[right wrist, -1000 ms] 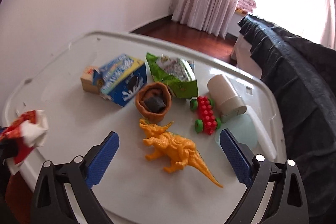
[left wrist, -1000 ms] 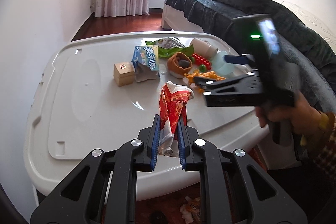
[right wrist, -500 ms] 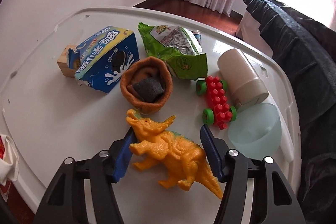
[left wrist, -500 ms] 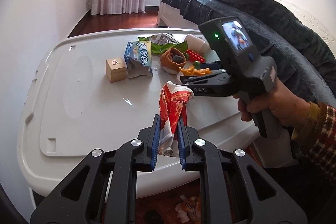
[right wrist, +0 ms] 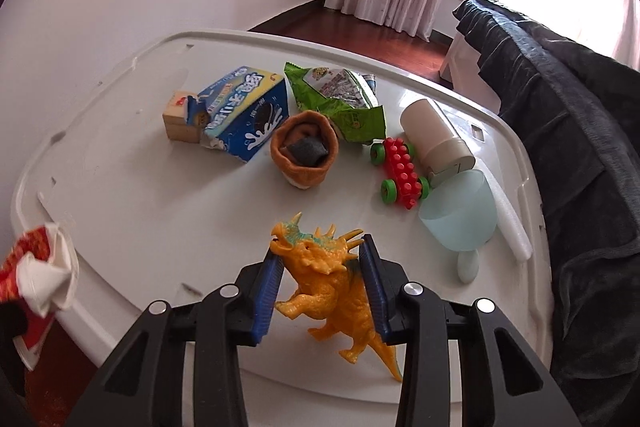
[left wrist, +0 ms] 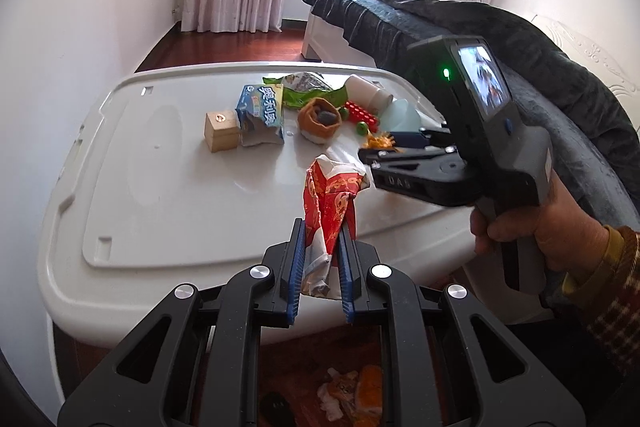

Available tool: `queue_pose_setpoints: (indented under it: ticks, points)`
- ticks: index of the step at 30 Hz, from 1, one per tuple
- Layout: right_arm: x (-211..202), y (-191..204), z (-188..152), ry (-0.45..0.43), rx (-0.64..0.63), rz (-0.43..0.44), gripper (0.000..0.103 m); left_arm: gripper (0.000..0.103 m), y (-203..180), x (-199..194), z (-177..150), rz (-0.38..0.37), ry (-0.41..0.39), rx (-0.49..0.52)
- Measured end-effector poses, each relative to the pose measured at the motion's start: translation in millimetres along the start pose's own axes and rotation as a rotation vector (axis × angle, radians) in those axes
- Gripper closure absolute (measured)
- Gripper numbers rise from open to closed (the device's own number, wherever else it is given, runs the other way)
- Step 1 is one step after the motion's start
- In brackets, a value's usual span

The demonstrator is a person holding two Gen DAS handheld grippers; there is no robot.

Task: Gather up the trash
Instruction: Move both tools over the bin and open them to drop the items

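left hand-held gripper (left wrist: 320, 267) clamped tight on a crumpled red wrapper (left wrist: 330, 203), held above the near edge of the white table (left wrist: 160, 195). right hand-held gripper (right wrist: 322, 287) closed narrow around an orange dinosaur (right wrist: 332, 287), pads touching its flanks. farther back on the table: brown pouch (right wrist: 305, 153), blue carton (right wrist: 244, 117) against a wooden block (right wrist: 178, 119), green snack bag (right wrist: 340, 99), red toy car (right wrist: 400, 167).
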State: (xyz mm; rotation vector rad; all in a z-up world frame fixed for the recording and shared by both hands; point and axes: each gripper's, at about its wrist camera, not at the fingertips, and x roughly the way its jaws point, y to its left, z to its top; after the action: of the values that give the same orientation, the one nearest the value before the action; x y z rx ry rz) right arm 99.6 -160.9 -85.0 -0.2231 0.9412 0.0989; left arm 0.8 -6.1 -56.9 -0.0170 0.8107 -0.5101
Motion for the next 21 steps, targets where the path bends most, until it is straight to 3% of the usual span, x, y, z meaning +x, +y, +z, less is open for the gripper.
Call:
queue_pose_setpoints:
  ticks: [7, 13, 21]
  points:
    - [-54, 10, -8, -0.077, 0.008, 0.027, 0.065, 0.088, -7, -17, -12, 0.0, 0.012, 0.001]
    - [-108, 29, -40, -0.122, 0.026, 0.091, 0.065, 0.088, -13, -39, -27, -0.001, 0.013, -0.001]
    - [-143, 60, -112, -0.027, 0.071, 0.171, 0.064, 0.088, -17, -59, -68, 0.023, 0.099, -0.018]
